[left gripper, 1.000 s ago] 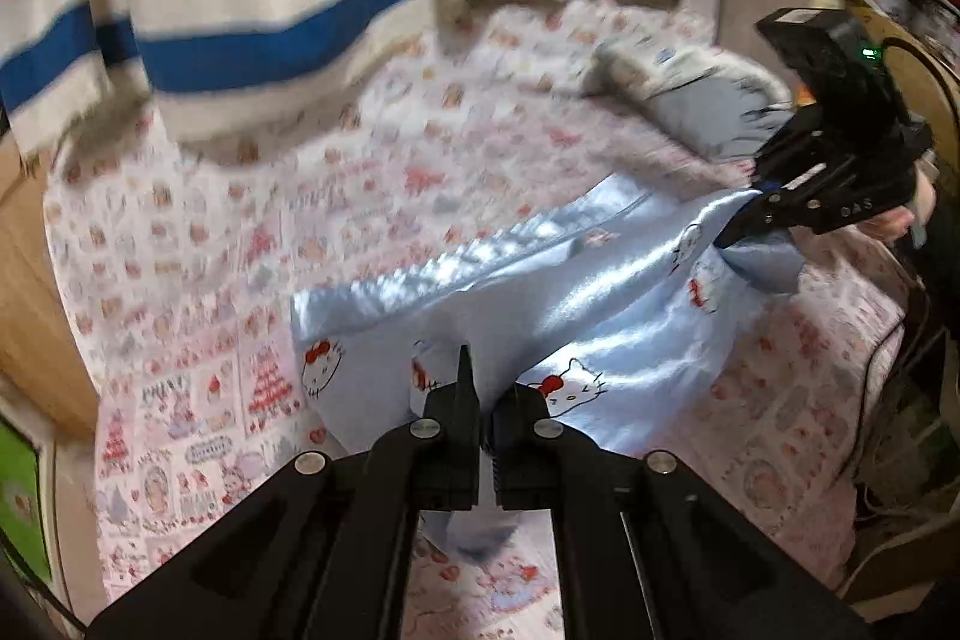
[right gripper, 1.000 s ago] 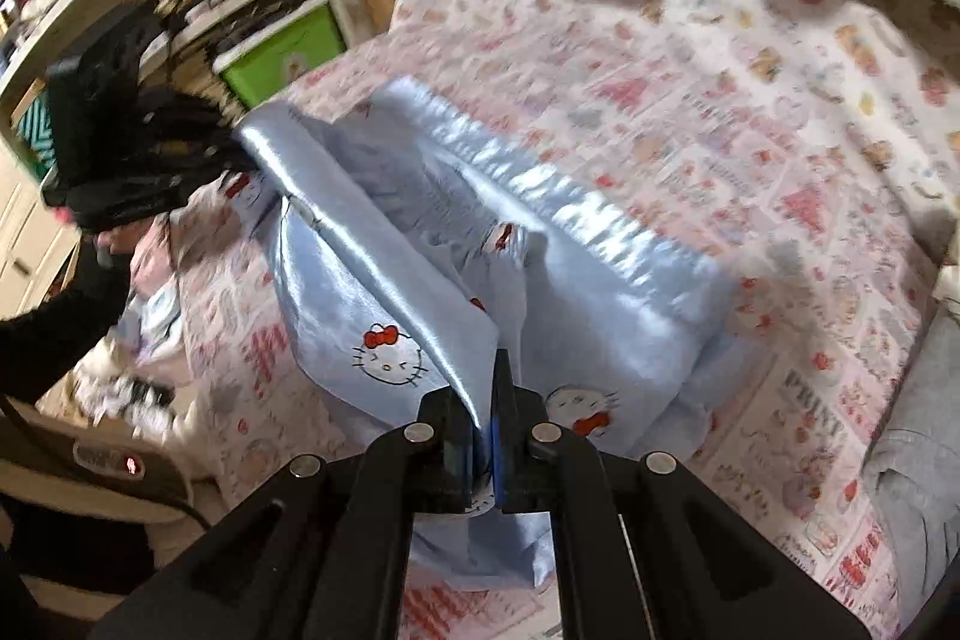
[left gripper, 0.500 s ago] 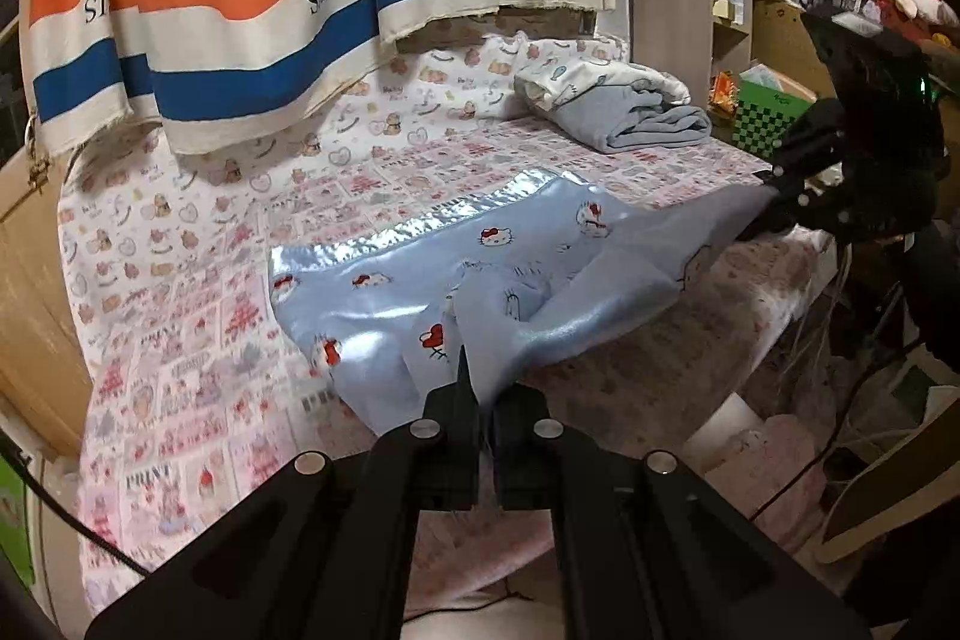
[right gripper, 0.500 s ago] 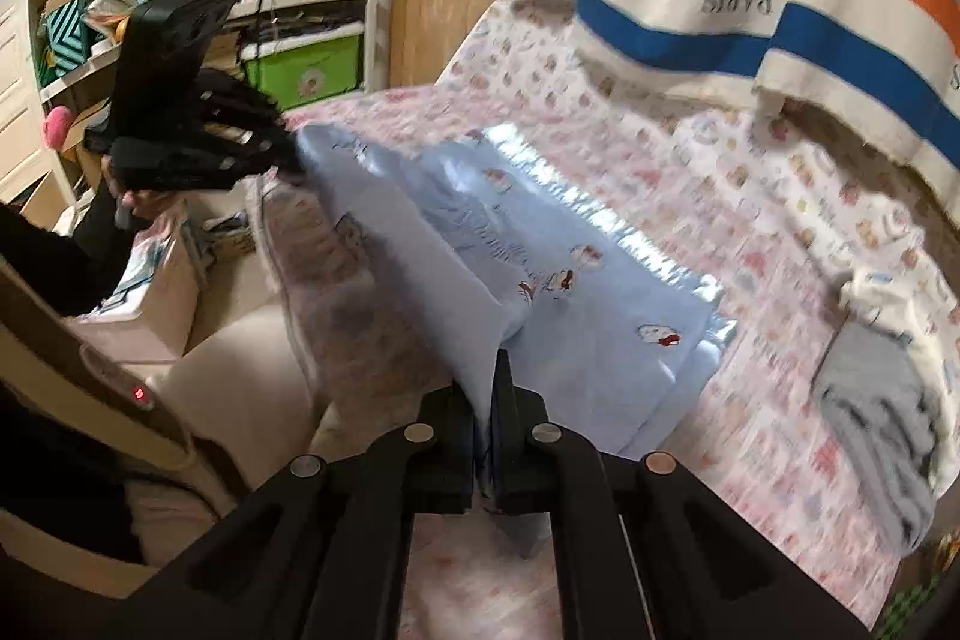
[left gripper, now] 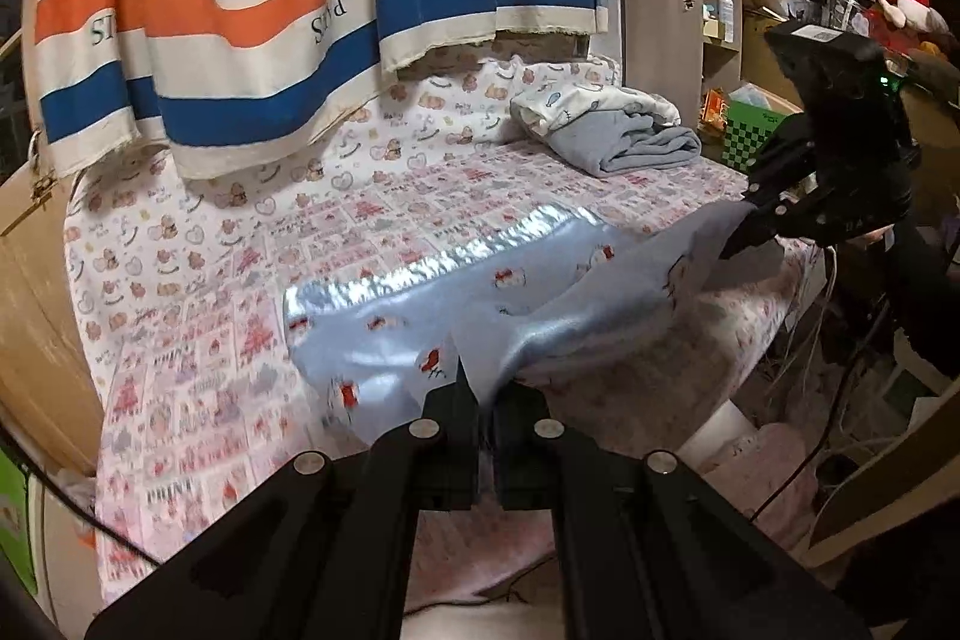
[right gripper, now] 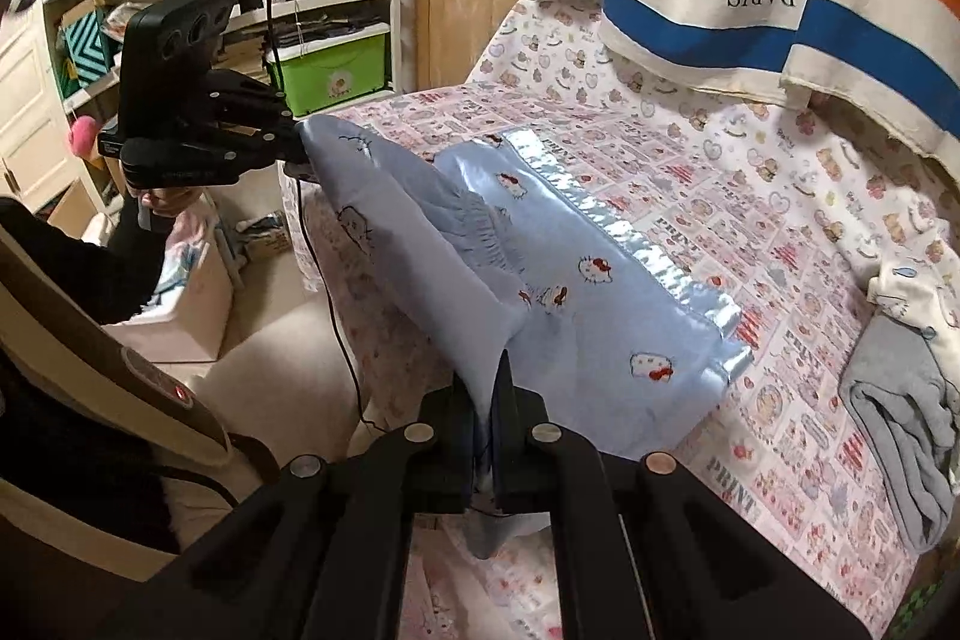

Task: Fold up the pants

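Both grippers, left gripper (left gripper: 485,403) and right gripper (right gripper: 487,403), pinch the pants (right gripper: 576,292) edge off the bed (right gripper: 750,196); your fold is barely begun.

left gripper (left gripper: 485,388): matte black, two angular fingers, silver round screws along linkage arms
right gripper (right gripper: 487,388): same black build, four silver screws near camera
left gripper, seen from the right wrist view: boxy black top housing with three round openings
right gripper, far view: green light on housing, pale lettering on finger
sleeve (right gripper: 90,256): dark, long
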Available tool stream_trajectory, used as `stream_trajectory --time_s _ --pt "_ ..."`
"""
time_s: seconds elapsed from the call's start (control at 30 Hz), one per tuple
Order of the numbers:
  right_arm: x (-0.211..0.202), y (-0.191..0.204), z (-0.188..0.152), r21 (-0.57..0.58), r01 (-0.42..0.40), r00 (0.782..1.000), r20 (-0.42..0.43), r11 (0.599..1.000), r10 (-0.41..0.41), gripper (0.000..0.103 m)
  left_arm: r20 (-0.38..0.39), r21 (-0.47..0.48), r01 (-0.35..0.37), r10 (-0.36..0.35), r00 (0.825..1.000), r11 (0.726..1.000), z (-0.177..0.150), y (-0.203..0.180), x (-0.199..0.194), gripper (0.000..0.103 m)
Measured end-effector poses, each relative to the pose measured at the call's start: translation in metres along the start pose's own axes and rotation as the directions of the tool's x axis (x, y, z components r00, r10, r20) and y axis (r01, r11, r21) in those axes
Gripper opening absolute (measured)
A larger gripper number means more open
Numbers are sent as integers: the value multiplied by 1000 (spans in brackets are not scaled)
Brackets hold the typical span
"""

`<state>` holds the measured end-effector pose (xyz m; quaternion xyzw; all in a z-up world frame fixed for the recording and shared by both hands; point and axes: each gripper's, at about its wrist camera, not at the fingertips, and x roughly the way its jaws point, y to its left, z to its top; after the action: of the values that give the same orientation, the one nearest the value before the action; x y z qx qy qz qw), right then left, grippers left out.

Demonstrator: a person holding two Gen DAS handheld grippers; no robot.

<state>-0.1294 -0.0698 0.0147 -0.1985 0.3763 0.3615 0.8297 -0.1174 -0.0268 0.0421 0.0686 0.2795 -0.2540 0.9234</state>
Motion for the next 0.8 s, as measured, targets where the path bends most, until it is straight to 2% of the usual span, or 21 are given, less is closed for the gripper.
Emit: stream_trajectory --time_s 0.13,0.23,0.33,0.4,0.53,0.67,0.8 --pt "14 -33 15 80 -42 997 -64 996 47 4 -45 -8 30 -30 999 1000 24 14 16 3" --pt "9 -51 15 107 -55 998 -38 993 59 4 0 28 5 -5 1000 1000 28 11 9 3" --pt "0 -51 3 100 -67 998 10 993 66 4 27 47 33 -34 999 998 18 2 -1 4" --pt "1 -45 -5 90 -62 998 13 994 61 4 17 51 29 -30 999 998 7 -4 0 4" --pt "14 -25 -20 55 -77 996 -30 996 79 4 -58 7 45 -44 997 999 -15 -6 13 5" --pt "29 -7 -35 98 -108 992 -50 989 113 4 -134 -56 69 -76 988 996 -40 -7 25 5" --pt "40 2 -45 122 -59 996 -55 991 66 4 -161 -69 51 -61 985 996 -55 -17 30 5"
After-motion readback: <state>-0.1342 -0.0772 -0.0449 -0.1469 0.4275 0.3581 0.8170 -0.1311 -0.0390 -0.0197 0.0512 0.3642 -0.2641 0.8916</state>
